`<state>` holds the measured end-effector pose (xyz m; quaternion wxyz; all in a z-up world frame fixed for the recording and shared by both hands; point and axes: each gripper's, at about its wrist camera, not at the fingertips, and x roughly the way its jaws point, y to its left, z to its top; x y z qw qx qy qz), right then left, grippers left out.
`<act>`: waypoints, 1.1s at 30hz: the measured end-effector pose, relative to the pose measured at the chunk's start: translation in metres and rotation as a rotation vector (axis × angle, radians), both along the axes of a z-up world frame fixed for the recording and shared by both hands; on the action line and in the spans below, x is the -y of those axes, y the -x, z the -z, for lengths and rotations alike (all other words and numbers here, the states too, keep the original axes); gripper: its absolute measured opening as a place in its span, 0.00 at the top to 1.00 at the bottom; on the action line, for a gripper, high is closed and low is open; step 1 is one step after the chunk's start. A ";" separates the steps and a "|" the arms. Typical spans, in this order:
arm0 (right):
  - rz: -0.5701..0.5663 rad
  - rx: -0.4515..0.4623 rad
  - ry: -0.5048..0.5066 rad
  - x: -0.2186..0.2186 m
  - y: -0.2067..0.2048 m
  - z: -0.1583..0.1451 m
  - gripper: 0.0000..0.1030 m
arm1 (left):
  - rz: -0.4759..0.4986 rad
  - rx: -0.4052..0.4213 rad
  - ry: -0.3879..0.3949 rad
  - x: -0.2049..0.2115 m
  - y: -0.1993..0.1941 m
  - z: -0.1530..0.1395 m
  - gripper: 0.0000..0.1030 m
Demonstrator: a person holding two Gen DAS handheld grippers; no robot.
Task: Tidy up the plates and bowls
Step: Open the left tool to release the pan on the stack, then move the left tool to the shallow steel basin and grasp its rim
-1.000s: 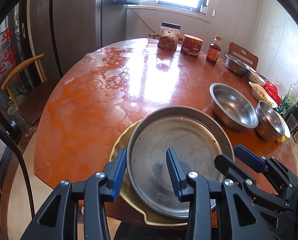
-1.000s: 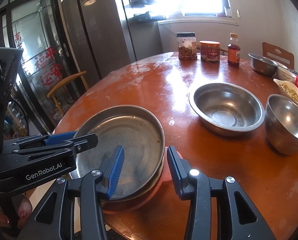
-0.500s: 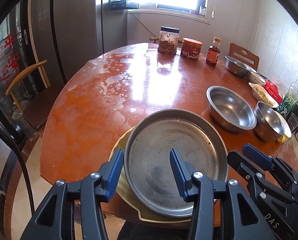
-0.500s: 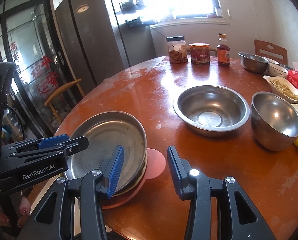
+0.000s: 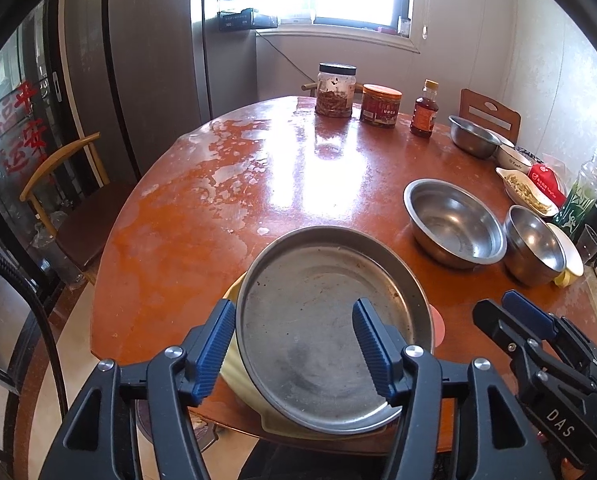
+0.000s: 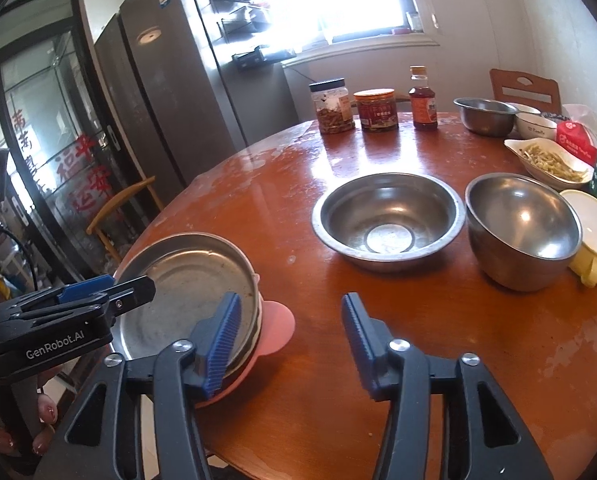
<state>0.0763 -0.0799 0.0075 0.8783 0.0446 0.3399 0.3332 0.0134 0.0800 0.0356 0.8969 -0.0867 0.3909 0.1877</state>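
Left wrist view
- left gripper (image 5: 294, 344): jaws opening, about half spread; the near rim of the steel plate (image 5: 330, 320) shows between the blue pads, but they do not press on it, so nothing is held.
- steel plate: lies at the near edge of the tabletop (image 5: 202, 208), on top of a yellow plate (image 5: 238, 380); a sliver of pink plate (image 5: 440, 326) peeks out at the right.
- stack: the steel plate sits off-centre and overhangs the yellow plate toward the viewer.
- wide steel bowl (image 5: 454, 222) and deep steel bowl (image 5: 532, 244): side by side, well apart from the stack, not nested.
- right gripper (image 5: 510, 316): at lower right, beside the stack.

Right wrist view
- right gripper (image 6: 290, 336): jaws opening, moderately spread, over bare tabletop (image 6: 378, 300) just beside the pink plate (image 6: 276, 328); empty.
- left gripper (image 6: 110, 288): reaches over the steel plate (image 6: 186, 292) from the left.
- wide steel bowl (image 6: 388, 218), deep steel bowl (image 6: 522, 228), far steel bowl (image 6: 484, 114): all separate.

Progress
- done: by the look of it, three plates are piled.
- left: probably squaring the pile and nesting the bowls.
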 end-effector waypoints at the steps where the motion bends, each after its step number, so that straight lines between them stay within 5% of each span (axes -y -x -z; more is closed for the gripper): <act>1: 0.001 0.001 -0.002 0.002 0.000 0.000 0.45 | -0.002 -0.001 0.001 0.000 0.000 0.000 0.41; 22: 0.020 -0.026 -0.002 0.009 -0.005 0.006 0.43 | -0.062 -0.028 0.015 -0.015 0.000 0.011 0.37; 33: 0.063 -0.019 -0.037 0.025 -0.007 -0.001 0.41 | 0.033 0.029 -0.003 0.014 -0.006 -0.015 0.35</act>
